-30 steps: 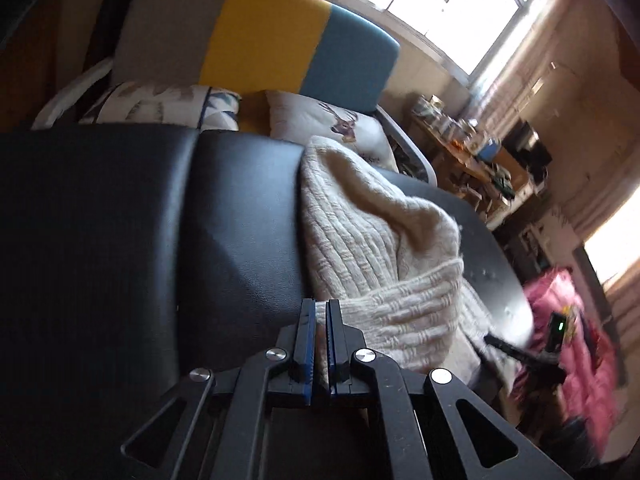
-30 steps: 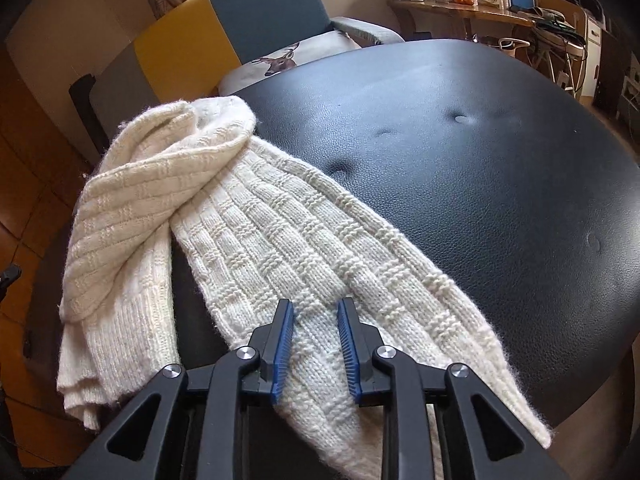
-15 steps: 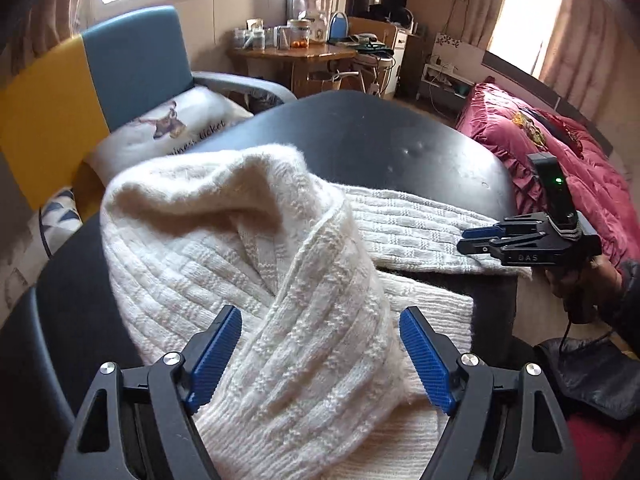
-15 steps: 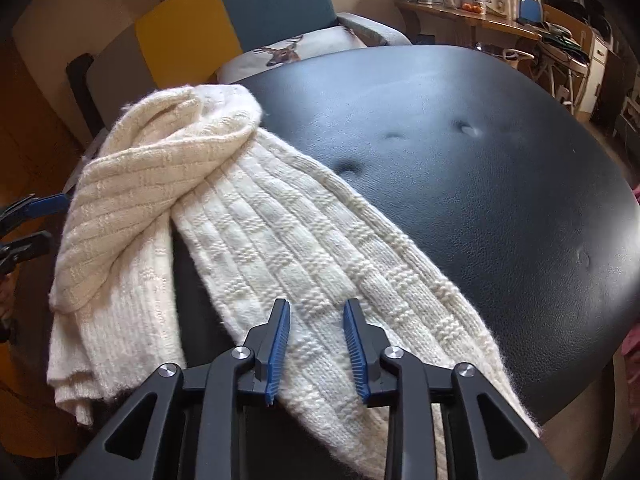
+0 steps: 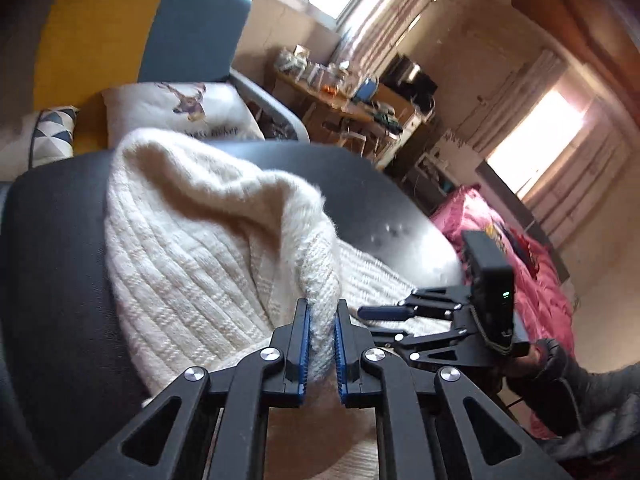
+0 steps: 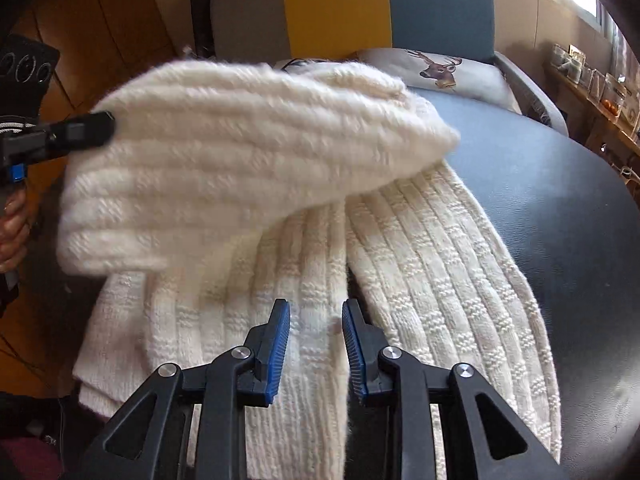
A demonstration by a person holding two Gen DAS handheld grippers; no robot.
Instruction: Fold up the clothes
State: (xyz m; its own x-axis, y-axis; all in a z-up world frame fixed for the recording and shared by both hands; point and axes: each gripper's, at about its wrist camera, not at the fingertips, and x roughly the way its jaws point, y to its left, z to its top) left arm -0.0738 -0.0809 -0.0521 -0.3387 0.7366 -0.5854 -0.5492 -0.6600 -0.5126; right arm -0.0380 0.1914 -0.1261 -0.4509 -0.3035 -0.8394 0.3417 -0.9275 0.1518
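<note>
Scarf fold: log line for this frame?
left gripper: shut on cream knit scarf, end lifted | right gripper: open, over flat scarf | surface: black padded table | fold: in progress

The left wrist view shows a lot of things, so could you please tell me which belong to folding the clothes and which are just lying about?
Part of the job:
- cream knit scarf
- left gripper, shut on its edge
- right gripper
- black padded table

Lying about:
- deer cushion
- armchair
- cluttered desk
- pink bedspread

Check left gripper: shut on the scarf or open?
Shut: left gripper pinches a ridge of the cream scarf between its blue pads, lifting it.
</note>
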